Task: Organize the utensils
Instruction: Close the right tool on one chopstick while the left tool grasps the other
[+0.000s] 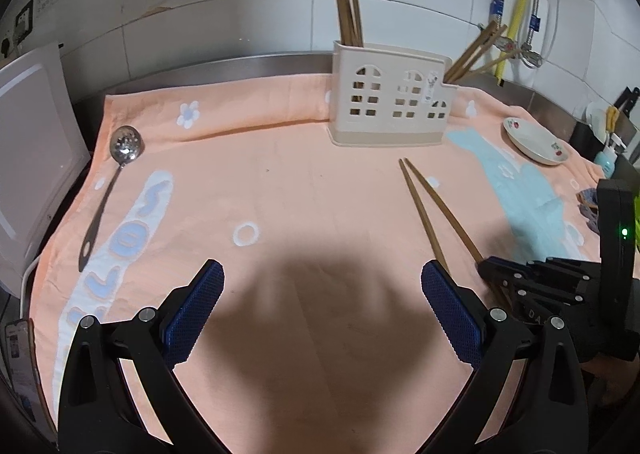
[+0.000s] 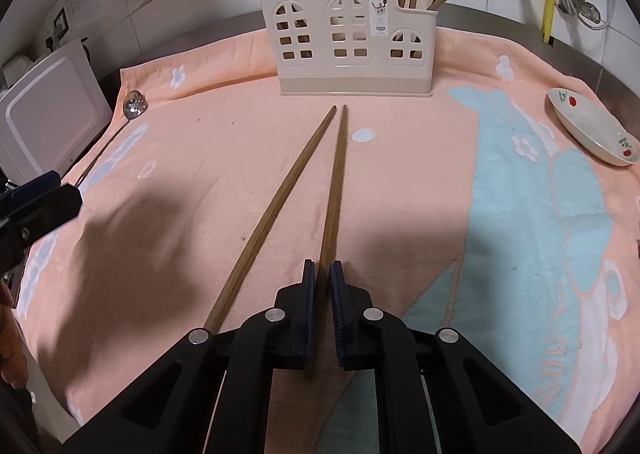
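Two wooden chopsticks [image 2: 304,182] lie on the peach towel [image 2: 208,190], tips toward a cream utensil holder [image 2: 352,42] that holds several more chopsticks. My right gripper [image 2: 322,274] is nearly shut around the right chopstick [image 2: 335,190]; the left chopstick [image 2: 276,206] lies free beside it. The pair also shows in the left wrist view [image 1: 432,210], with the right gripper [image 1: 532,282] at their near ends. My left gripper [image 1: 320,286] is open and empty over the towel. A slotted metal spoon [image 1: 108,182] lies at the towel's left edge.
A small white dish [image 2: 592,130] with red flowers sits at the right of the towel. A white appliance [image 1: 28,158] stands at the left. Tiled wall with pipes and a yellow hose [image 1: 520,2] lies behind the holder [image 1: 388,98].
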`<state>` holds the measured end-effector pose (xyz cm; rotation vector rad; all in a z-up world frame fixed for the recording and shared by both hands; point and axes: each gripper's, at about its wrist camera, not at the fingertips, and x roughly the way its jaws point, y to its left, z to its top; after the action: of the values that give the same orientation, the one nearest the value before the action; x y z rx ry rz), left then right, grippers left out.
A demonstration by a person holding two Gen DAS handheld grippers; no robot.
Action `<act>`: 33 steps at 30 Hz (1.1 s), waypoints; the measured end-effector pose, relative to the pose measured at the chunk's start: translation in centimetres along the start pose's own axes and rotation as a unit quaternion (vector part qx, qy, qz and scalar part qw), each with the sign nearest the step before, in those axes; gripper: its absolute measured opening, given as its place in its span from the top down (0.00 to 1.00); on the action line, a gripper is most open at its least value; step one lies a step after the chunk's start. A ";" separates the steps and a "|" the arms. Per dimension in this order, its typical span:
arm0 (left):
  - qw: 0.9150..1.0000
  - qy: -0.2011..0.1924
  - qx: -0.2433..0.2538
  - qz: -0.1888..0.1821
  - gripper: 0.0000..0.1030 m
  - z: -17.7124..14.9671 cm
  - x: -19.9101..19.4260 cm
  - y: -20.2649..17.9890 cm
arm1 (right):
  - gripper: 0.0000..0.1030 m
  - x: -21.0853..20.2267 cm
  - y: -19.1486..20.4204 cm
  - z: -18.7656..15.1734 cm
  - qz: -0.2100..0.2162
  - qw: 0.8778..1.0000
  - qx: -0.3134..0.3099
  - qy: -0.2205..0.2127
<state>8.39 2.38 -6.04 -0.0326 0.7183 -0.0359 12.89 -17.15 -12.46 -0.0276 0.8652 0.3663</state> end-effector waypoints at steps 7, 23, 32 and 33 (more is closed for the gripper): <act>0.999 0.021 0.013 -0.030 0.05 -0.7 1.0 -2.3 | 0.93 -1.9 -0.7 0.3 -0.004 1.000 -0.003 -0.026; 0.989 0.070 0.016 -0.128 0.48 -1.6 4.4 -6.5 | 0.94 -7.3 -1.7 2.1 0.000 0.995 -0.014 -0.100; 0.984 0.094 0.013 -0.147 0.86 -1.9 6.6 -7.9 | 0.94 -8.1 -1.9 2.7 0.002 0.993 -0.021 -0.114; 0.985 0.096 0.010 -0.144 0.87 -1.9 6.9 -7.9 | 0.94 -8.1 -1.9 2.7 0.003 0.993 -0.021 -0.113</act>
<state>12.17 -5.88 -11.61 -0.1142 0.9017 -0.3276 10.78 -20.95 -4.86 -0.0215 0.6332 0.3846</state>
